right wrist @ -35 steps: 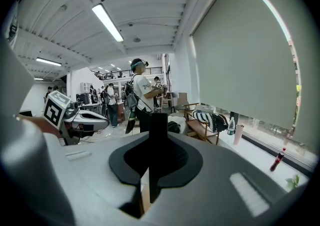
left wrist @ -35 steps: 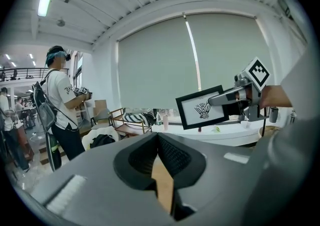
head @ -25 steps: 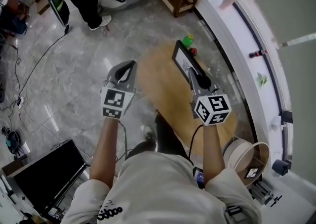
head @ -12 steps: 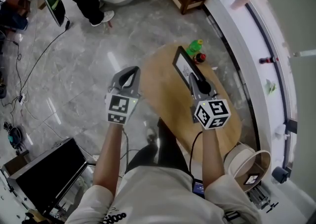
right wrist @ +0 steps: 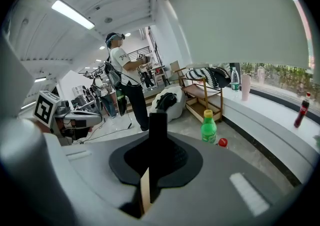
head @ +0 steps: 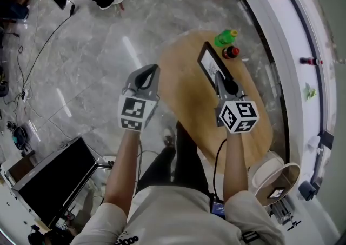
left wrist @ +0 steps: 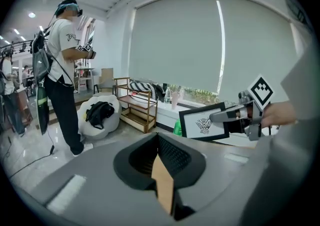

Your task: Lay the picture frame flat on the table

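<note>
Fingers of my right gripper (right wrist: 152, 162) are clamped nearly closed on the thin black top edge of the picture frame (right wrist: 158, 122), which rises between them as a dark strip. The frame (head: 210, 64) stands upright and edge-on under my grip, over the round wooden tabletop (head: 181, 84), and runs away from the fingers toward the far rim. Off to their left, out over the floor (head: 92, 49) and clear of the wood, the fingers of my left gripper (left wrist: 160, 162) are closed together on nothing.

Beyond the frame's far end, close by, stand a green bottle (head: 226, 37) and a red-capped thing (head: 231, 52). As I judge it, that is the first risk: if I swing or slide the frame forward as I tip it, its far corner may knock one of them over. The second is the grip itself. One narrow pinch on an edge lets the frame pivot or slip, so it could drop flat with a slap instead of being set down. To the right of my fingers the wood is narrower, and a frame tipped that way might overhang the rim.

From none of my views can I tell whether the frame's lower edge touches the wood, or whether there is a prop behind it. My own gripper body hides the tabletop from the right gripper view.
</note>
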The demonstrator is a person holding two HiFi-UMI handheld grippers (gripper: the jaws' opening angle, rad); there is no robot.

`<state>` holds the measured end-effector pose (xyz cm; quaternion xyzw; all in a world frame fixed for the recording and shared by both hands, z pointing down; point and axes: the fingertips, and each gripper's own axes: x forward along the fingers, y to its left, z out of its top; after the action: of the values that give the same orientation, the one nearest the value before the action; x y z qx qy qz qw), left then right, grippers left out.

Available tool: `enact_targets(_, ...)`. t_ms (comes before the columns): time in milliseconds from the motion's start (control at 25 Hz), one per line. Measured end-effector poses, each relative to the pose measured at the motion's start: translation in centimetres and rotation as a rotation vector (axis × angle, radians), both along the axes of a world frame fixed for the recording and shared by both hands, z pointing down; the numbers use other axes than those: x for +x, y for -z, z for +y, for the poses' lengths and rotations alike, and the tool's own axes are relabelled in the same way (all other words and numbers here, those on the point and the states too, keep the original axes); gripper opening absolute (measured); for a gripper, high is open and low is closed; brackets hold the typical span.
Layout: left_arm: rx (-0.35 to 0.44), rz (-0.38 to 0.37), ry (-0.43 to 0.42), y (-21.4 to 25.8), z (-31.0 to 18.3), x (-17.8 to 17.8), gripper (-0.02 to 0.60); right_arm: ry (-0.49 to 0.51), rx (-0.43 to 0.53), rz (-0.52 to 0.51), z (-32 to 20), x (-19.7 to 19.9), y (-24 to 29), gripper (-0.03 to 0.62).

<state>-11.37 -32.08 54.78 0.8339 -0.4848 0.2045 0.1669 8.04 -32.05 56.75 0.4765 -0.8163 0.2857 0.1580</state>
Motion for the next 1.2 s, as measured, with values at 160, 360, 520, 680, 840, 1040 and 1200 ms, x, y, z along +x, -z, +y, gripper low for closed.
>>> enact_targets(160,-0.044,0.009,-0.004,-2.9,0.4,0.7,0.011,-0.01,-0.035,0.037,0.5,0.4,-3.8,0.015)
enact_targets(360,-0.097,0.003,-0.002,-6.7,0.7,1.1,0.011,-0.038,-0.096,0.027,1.5,1.0,-7.9,0.015)
enact_targets(520,-0.138,-0.004,0.001,-10.0,0.7,1.4,0.011,-0.056,-0.147,0.023,2.0,1.7,-11.3,0.015)
enact_targets(680,-0.171,-0.002,-0.007,-12.3,0.6,2.1,0.011,-0.064,-0.189,0.018,2.3,1.8,-14.3,0.015)
enact_targets(840,-0.2,-0.007,-0.019,-14.2,0.9,2.9,0.011,-0.083,-0.225,-0.006,2.5,2.0,-16.5,0.015)
enact_targets(1040,-0.233,-0.006,-0.029,-16.2,1.1,3.7,0.011,-0.123,-0.275,-0.058,2.5,2.0,-18.7,0.015)
enact_targets(1200,-0.251,-0.002,-0.034,-17.7,1.2,4.3,0.011,-0.165,-0.314,-0.097,2.6,1.9,-20.5,0.015)
